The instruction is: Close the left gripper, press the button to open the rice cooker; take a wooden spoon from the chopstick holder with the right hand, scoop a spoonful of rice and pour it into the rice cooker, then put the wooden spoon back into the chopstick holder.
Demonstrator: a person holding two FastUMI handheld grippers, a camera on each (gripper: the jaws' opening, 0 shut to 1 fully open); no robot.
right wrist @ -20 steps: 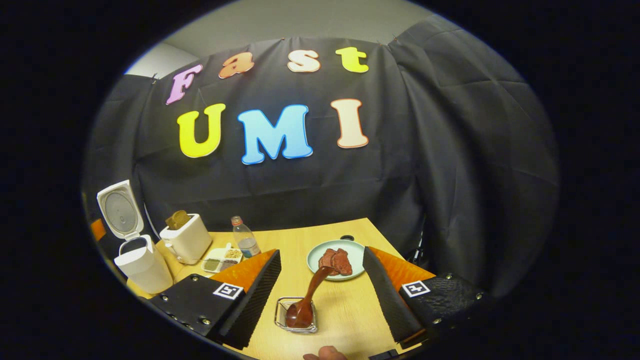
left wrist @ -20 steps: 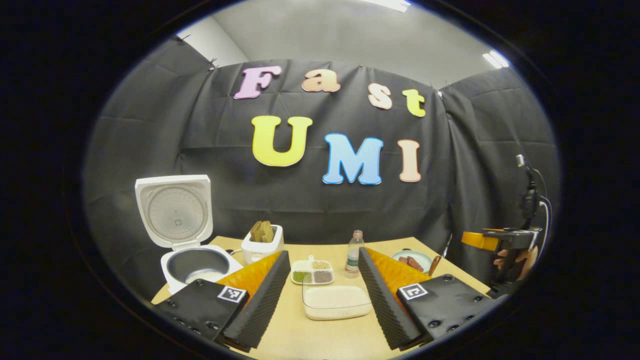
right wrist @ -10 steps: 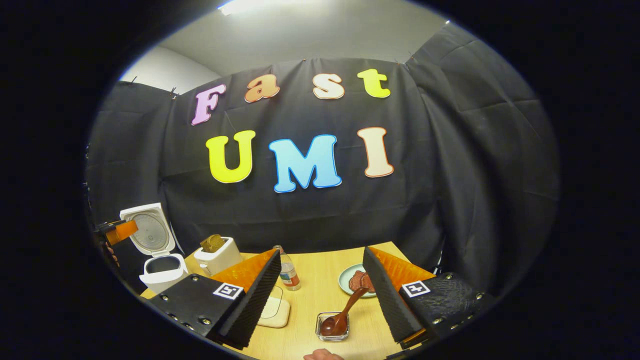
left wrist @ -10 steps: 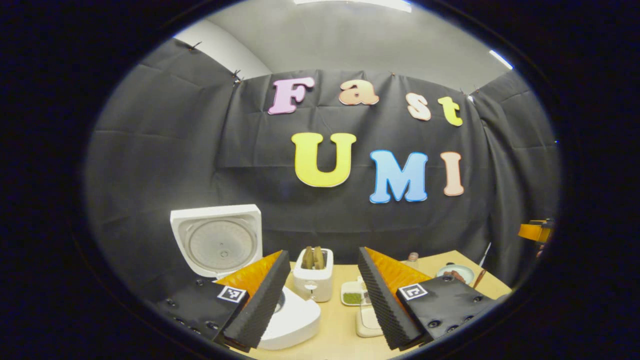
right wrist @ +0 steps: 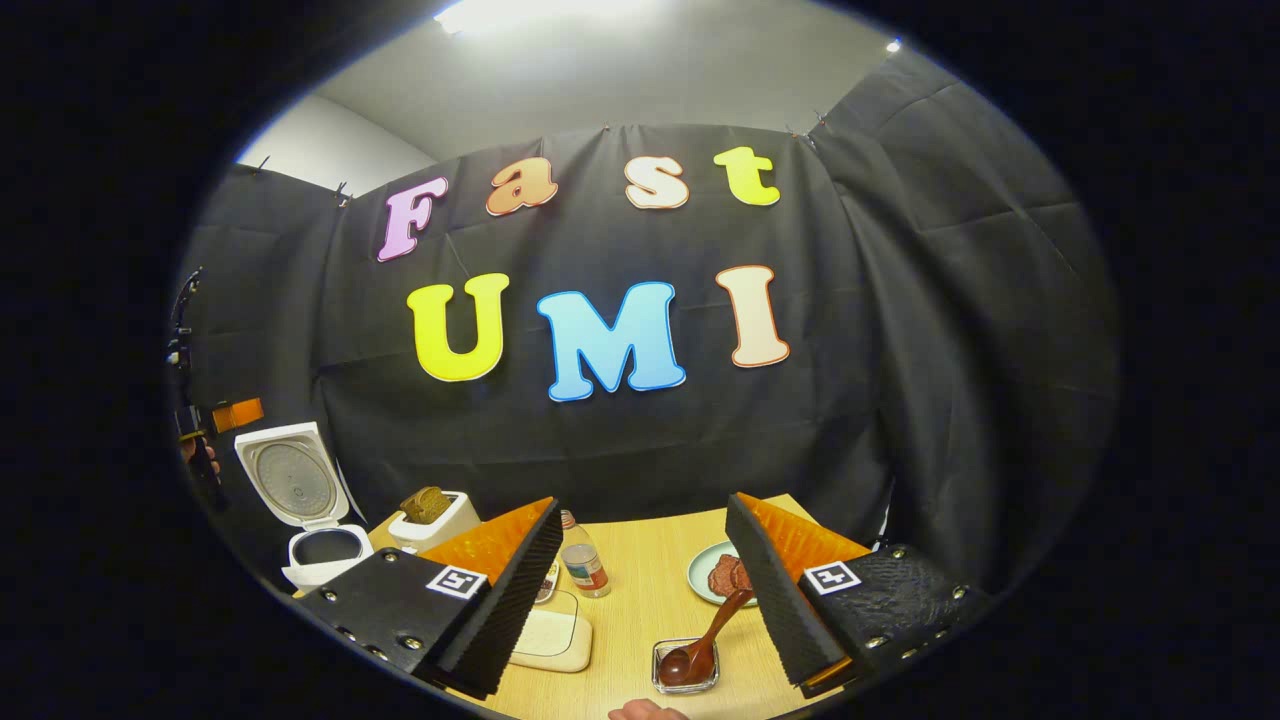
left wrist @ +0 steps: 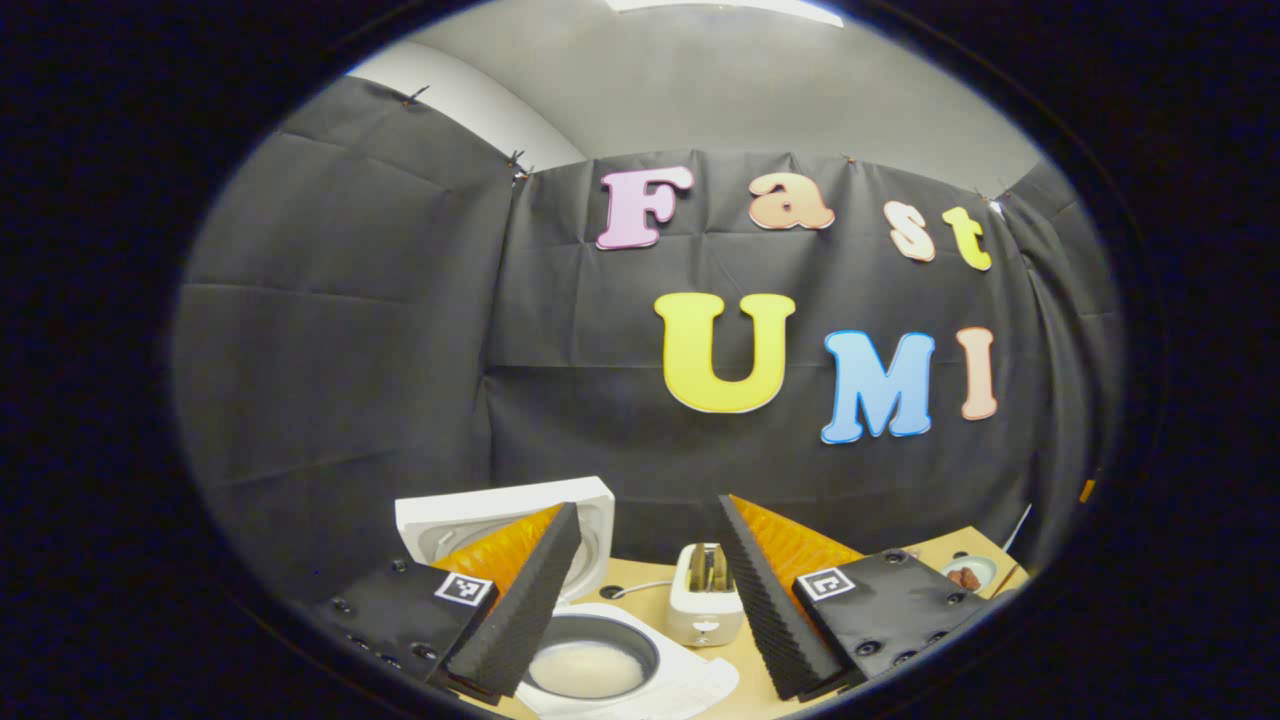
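Note:
The white rice cooker (left wrist: 690, 690) stands open just under my left gripper (left wrist: 647, 508), its lid (left wrist: 600, 515) upright and white rice lying in the pot (left wrist: 588, 668). That gripper is open with nothing between its fingers. In the right gripper view the cooker (right wrist: 322, 548) sits far left. The brown wooden spoon (right wrist: 703, 645) stands bowl-down in the small clear chopstick holder (right wrist: 685, 670) near the table's front edge. My right gripper (right wrist: 642, 505) is open above and behind the holder, apart from the spoon. A shallow container of rice (right wrist: 550, 640) lies left of the holder.
A white toaster (left wrist: 705, 595) with bread stands right of the cooker. A water bottle (right wrist: 580, 565) and a pale green plate (right wrist: 700, 570) with meat sit mid-table. The left gripper (right wrist: 225, 415) shows far left above the cooker lid. A fingertip (right wrist: 645, 710) pokes in at the bottom.
The left gripper has swung left and closer, now over the open cooker. The right gripper has drawn back from the holder; the spoon stays in it.

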